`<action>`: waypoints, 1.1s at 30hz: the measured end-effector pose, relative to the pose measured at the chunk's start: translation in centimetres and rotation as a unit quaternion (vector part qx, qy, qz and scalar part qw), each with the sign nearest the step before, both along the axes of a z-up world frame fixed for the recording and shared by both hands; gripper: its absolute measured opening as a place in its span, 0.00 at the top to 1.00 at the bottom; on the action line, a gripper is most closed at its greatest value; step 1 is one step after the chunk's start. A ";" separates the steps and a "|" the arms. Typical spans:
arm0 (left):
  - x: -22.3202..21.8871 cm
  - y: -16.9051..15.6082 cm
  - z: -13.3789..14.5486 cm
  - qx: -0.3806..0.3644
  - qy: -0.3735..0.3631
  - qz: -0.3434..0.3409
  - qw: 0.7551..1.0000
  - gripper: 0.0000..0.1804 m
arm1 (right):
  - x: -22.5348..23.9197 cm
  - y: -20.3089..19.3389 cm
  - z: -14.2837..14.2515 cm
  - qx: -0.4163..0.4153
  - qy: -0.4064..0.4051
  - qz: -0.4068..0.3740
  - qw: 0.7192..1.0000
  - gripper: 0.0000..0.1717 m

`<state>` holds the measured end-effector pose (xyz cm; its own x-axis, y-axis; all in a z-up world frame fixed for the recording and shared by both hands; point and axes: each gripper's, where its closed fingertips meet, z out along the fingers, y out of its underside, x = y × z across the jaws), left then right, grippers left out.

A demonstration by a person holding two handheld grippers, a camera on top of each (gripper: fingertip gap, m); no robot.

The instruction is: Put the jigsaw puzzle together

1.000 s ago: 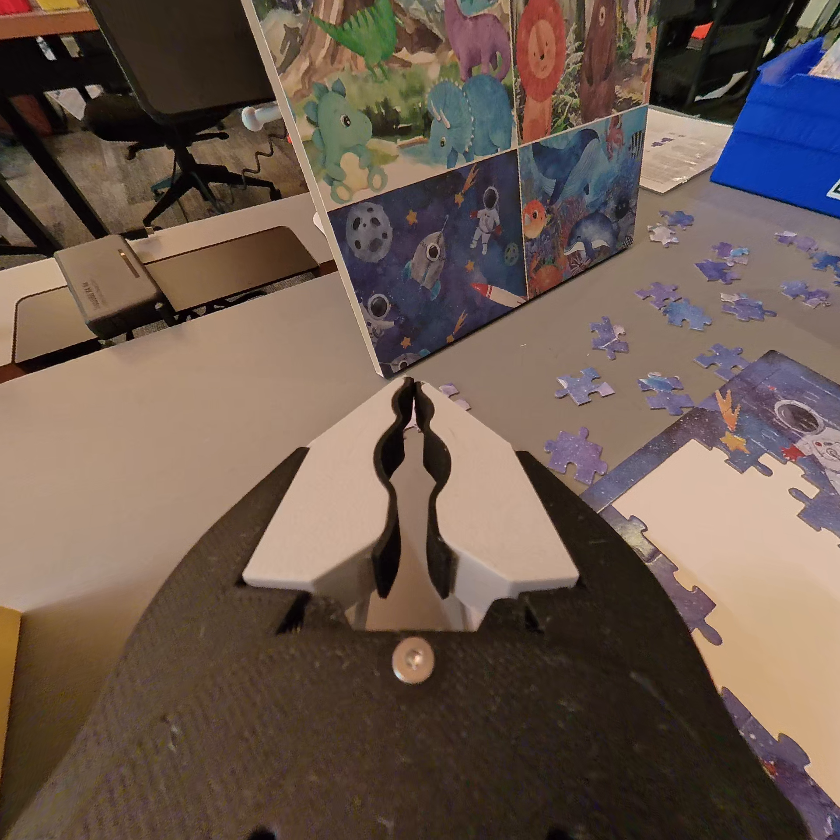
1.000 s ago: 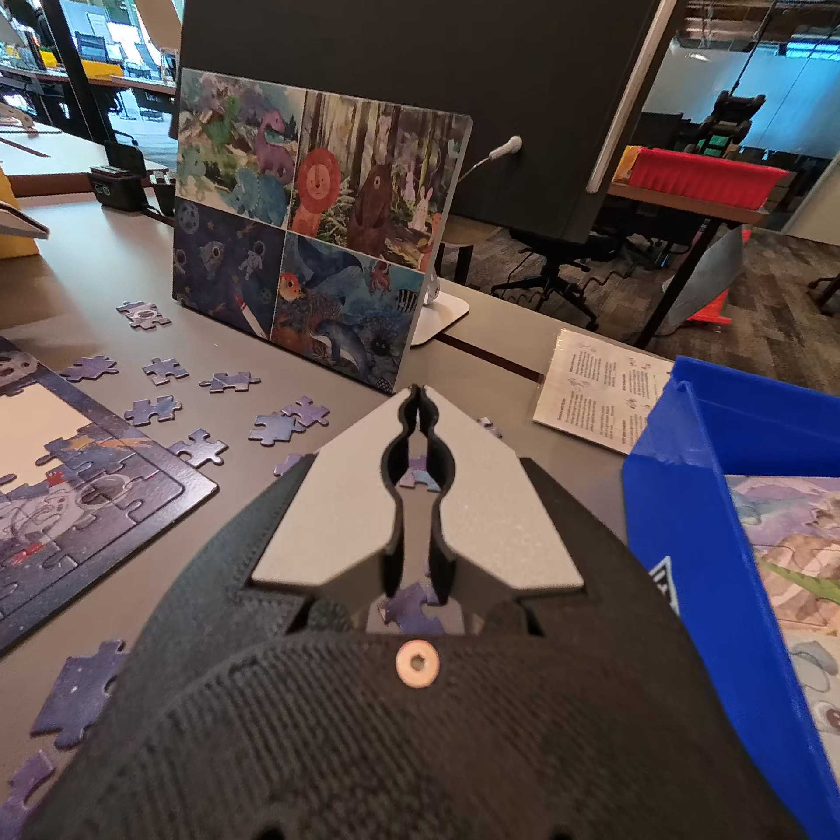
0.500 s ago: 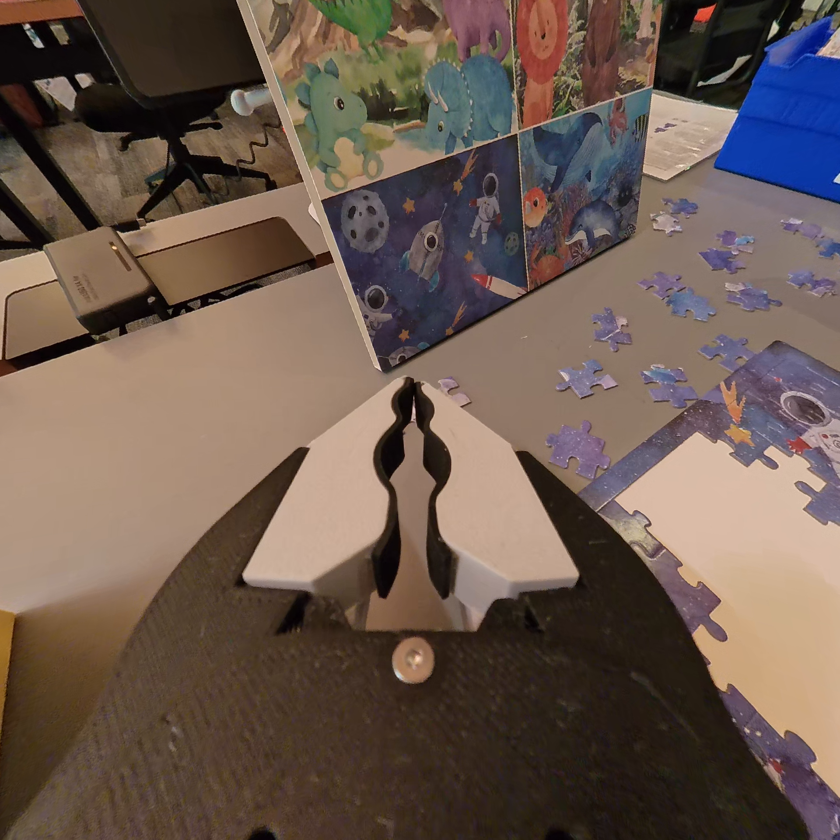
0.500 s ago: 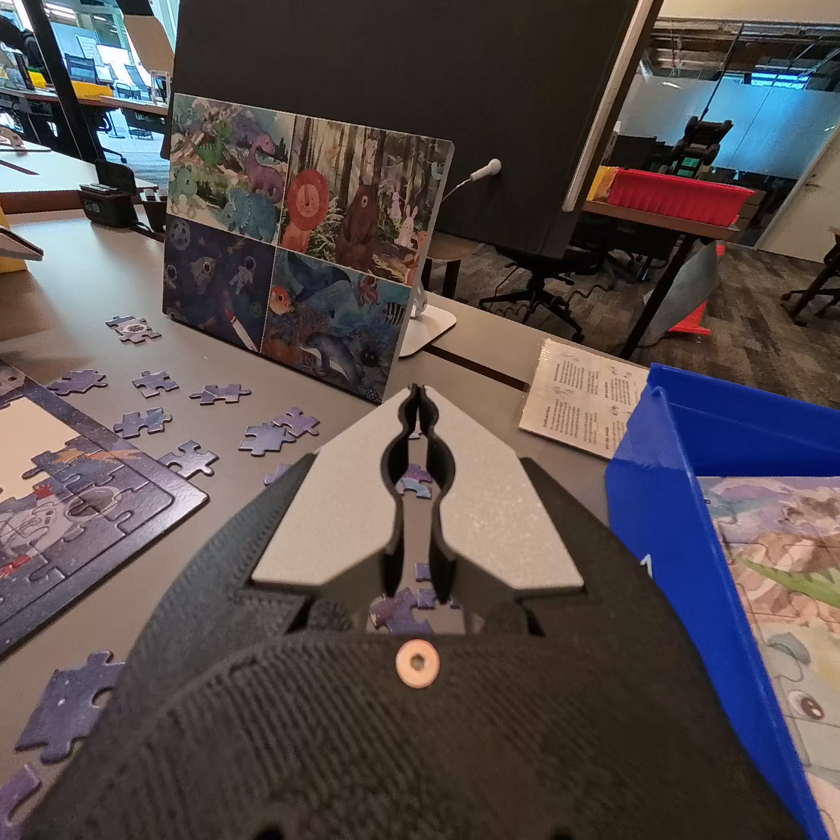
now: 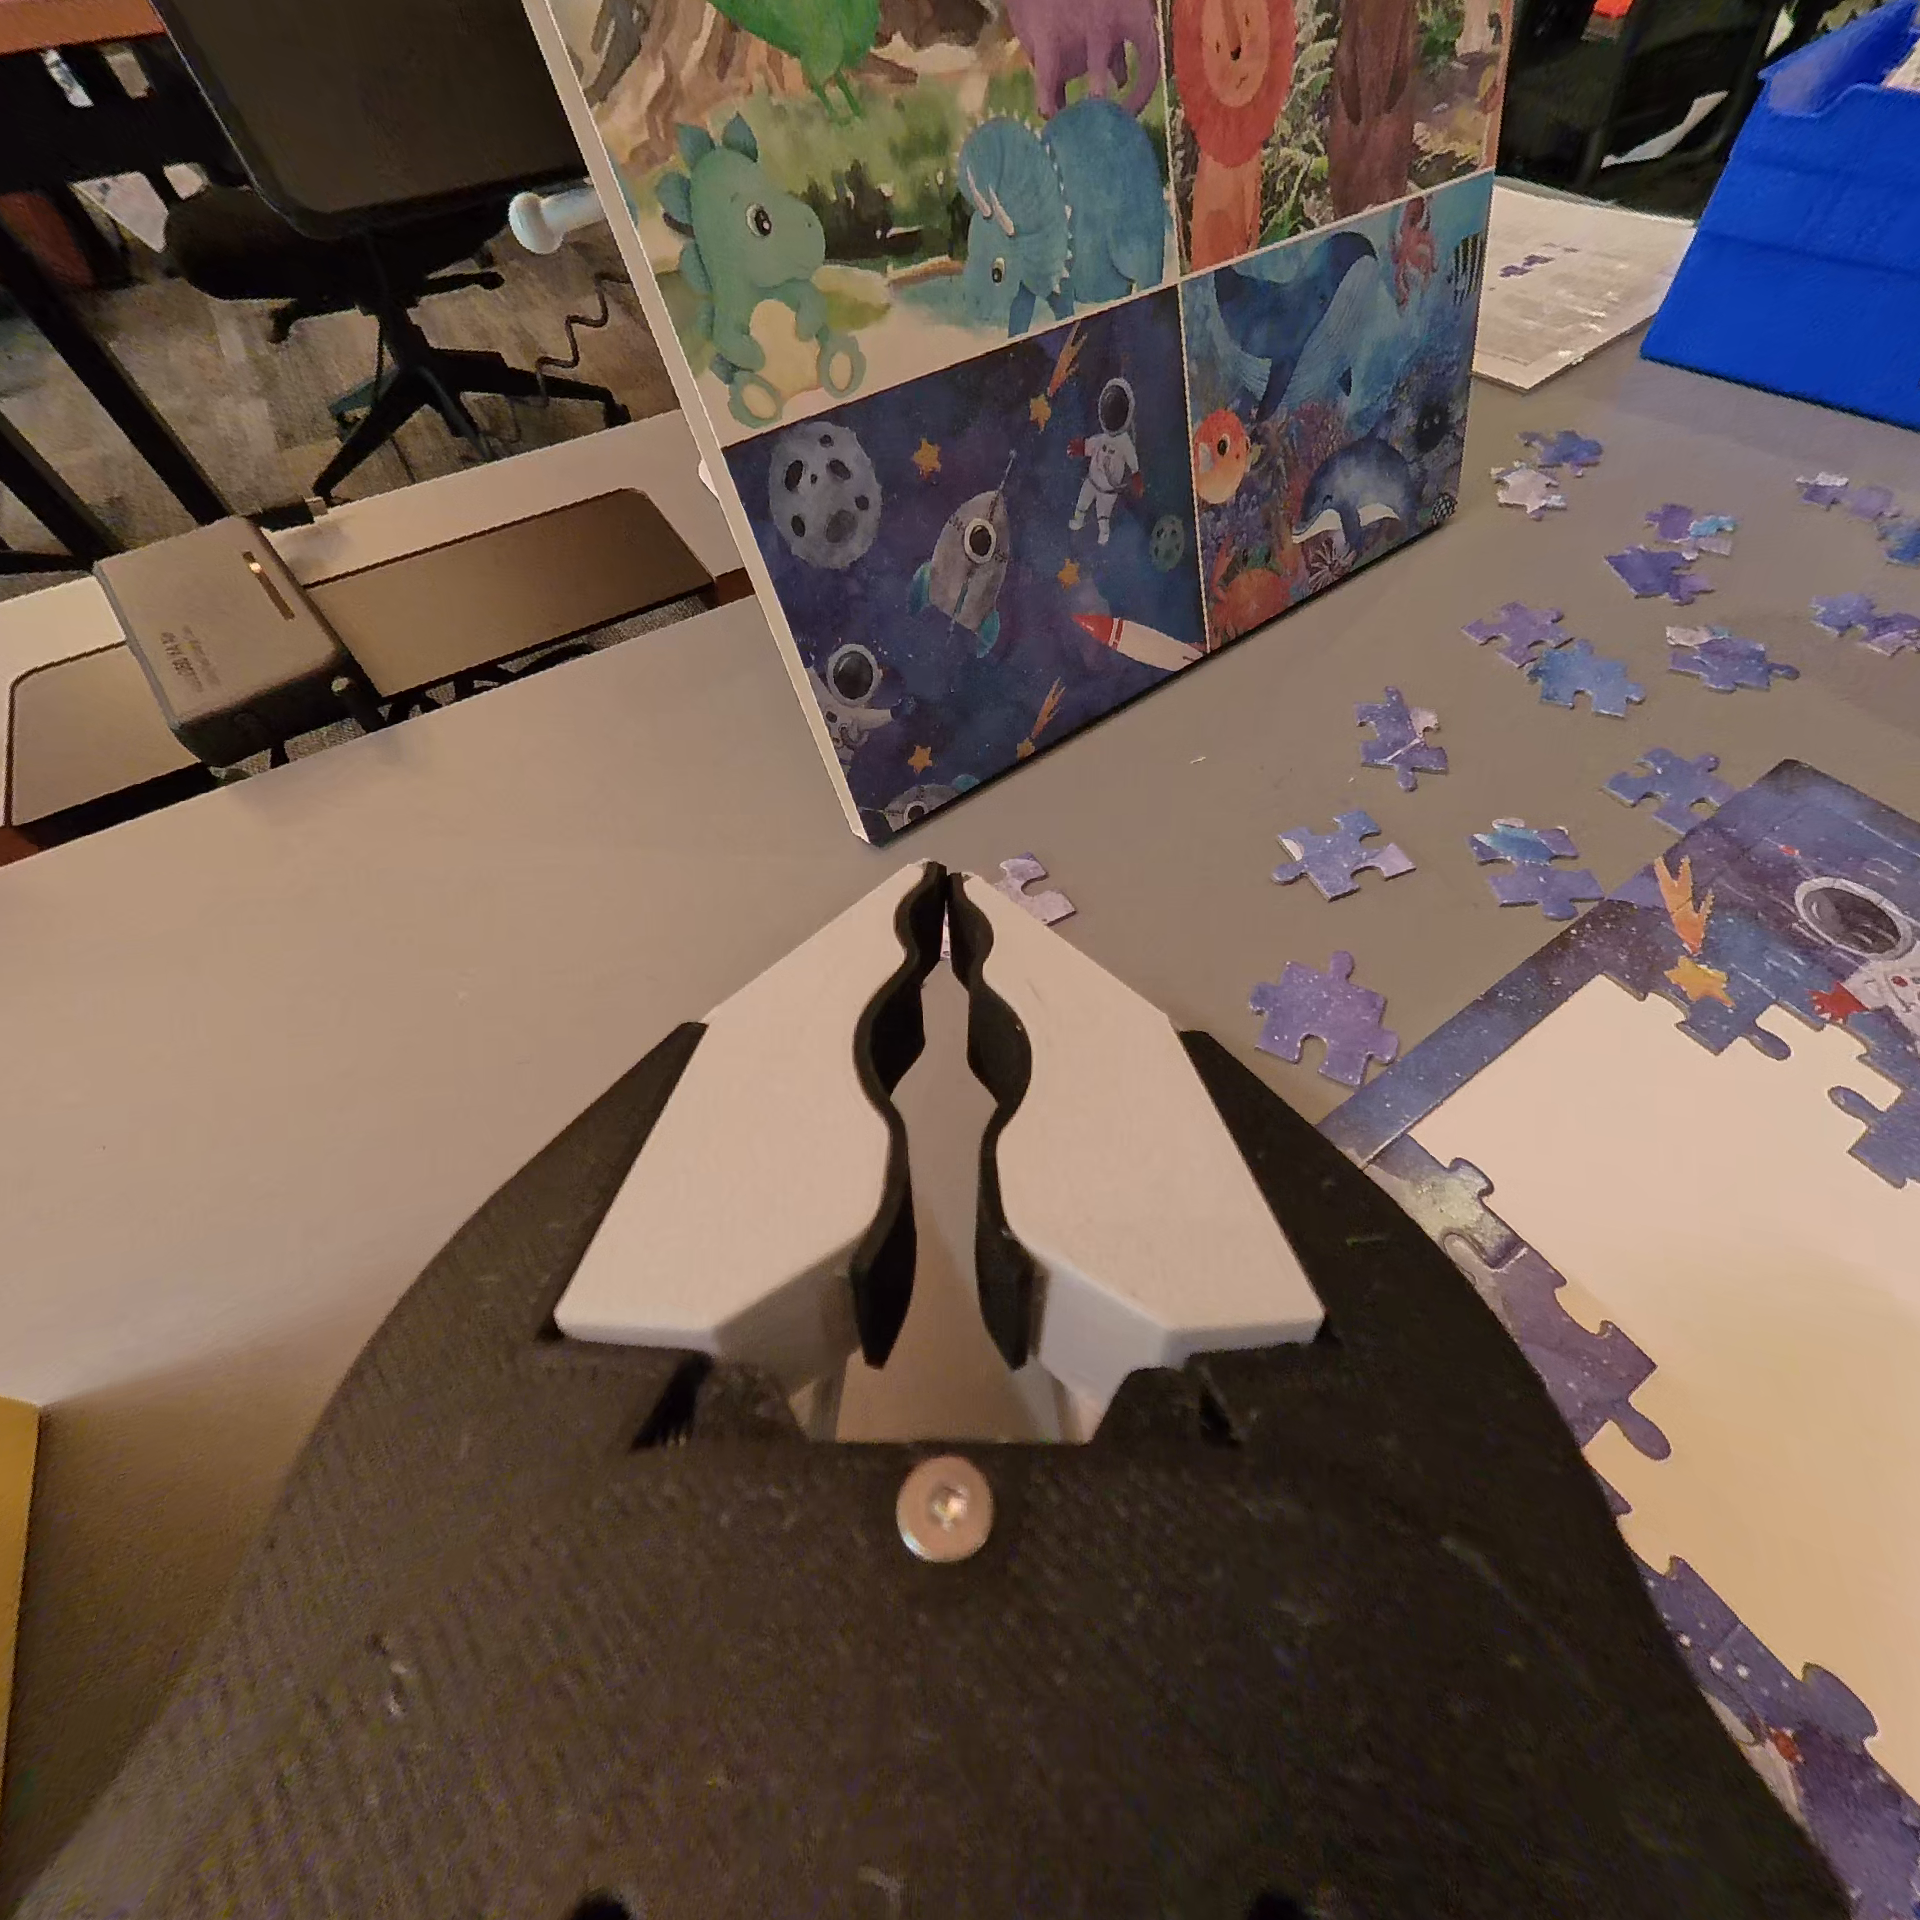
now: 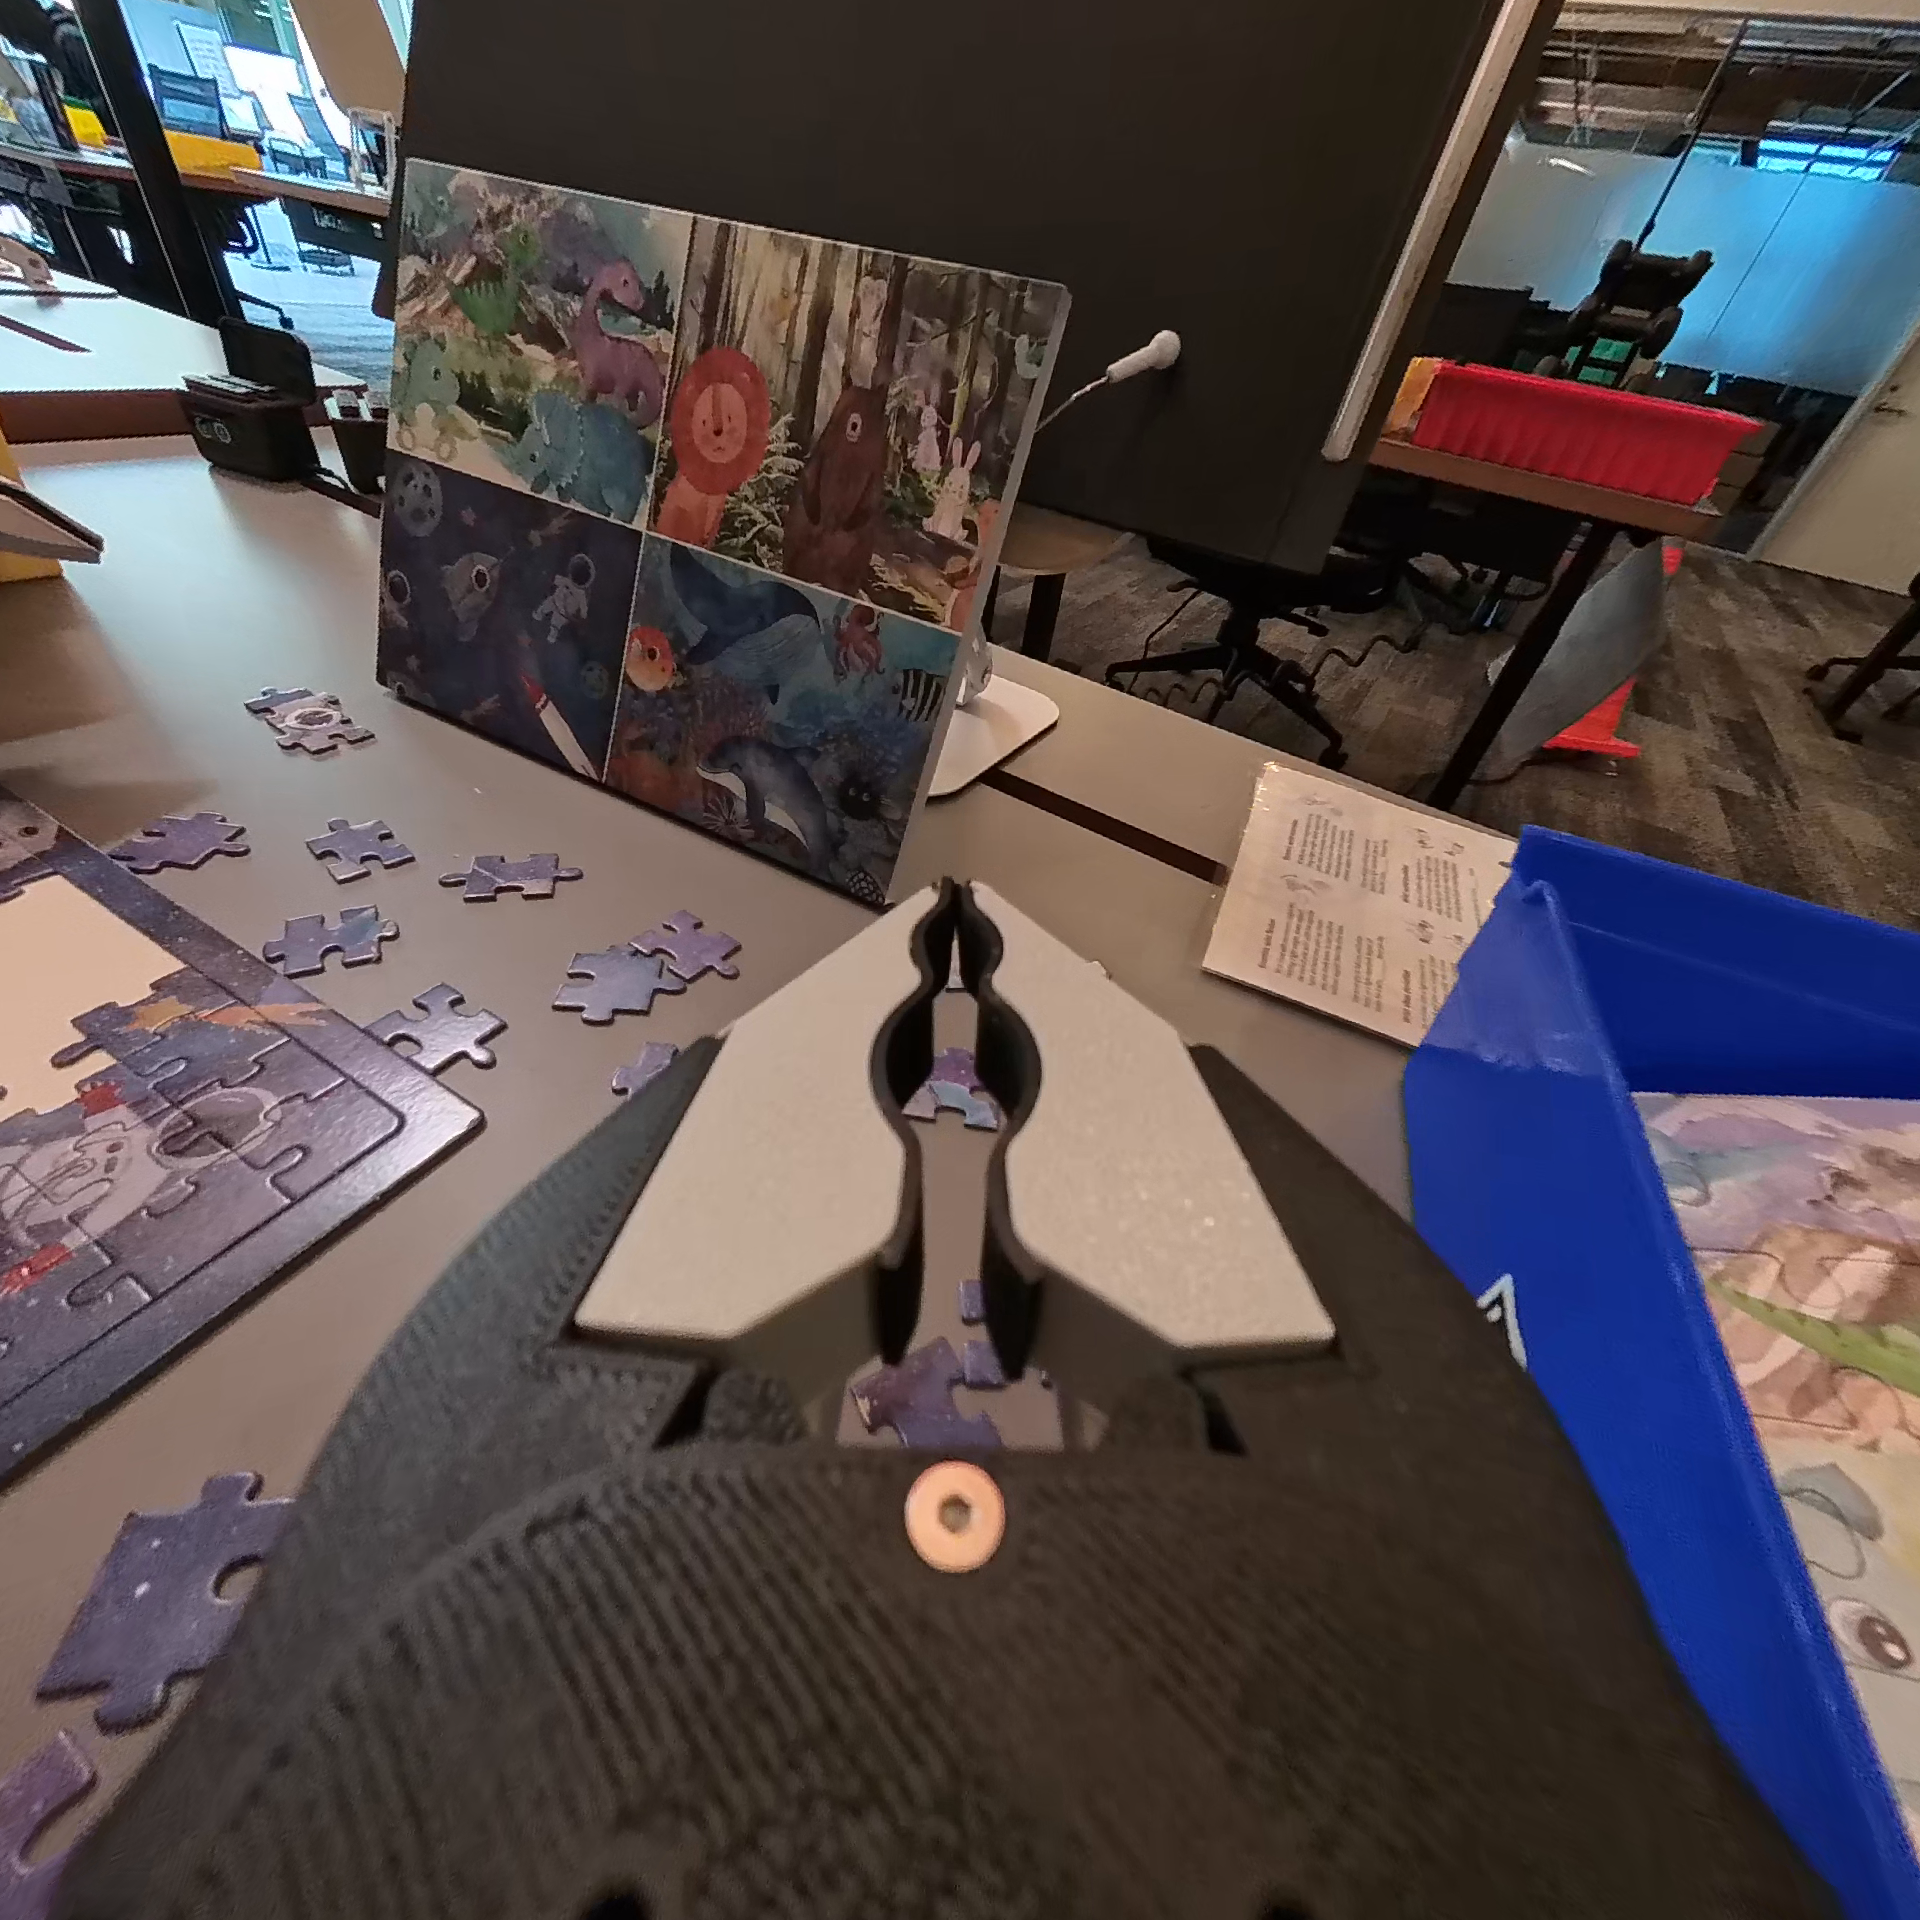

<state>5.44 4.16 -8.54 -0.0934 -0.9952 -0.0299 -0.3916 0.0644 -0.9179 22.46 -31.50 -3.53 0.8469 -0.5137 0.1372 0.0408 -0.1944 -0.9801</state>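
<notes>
An open-plan office is indicated: black swivel chairs (image 6: 1257, 623) on grey carpet at the upper right, long wooden desks (image 6: 1538, 488), glass partition walls (image 6: 1662, 260) and a dark divider panel (image 6: 935, 156).

Small print covers the laminated sheet (image 6: 1361, 914) and the grey box (image 5: 223, 634).
</notes>
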 end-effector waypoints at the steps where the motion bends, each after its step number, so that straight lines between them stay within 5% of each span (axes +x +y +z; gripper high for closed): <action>1: 0.0 0.0 0.0 0.000 0.000 0.000 1.000 1.00 | 0.0 0.0 0.0 0.000 0.000 0.000 1.000 1.00; 12: 0.0 0.0 0.0 0.001 0.001 0.000 1.000 1.00 | 0.0 0.1 -0.5 -0.012 0.012 0.006 1.000 1.00; 22: 0.0 0.0 -0.2 0.002 0.003 0.000 1.000 1.00 | -0.4 -0.2 -4.4 -0.099 0.094 0.021 0.990 0.98; 33: 0.0 0.4 -0.8 -0.020 0.009 0.000 1.000 1.00 | -5.4 -5.9 -10.3 -0.163 0.213 -0.009 0.963 0.88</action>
<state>5.45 4.52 -9.37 -0.0938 -0.9955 0.0126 -0.4086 0.0270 -0.9123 17.07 -37.44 -13.81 0.8535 -0.5171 -0.0647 -0.3577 -0.4910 -0.7943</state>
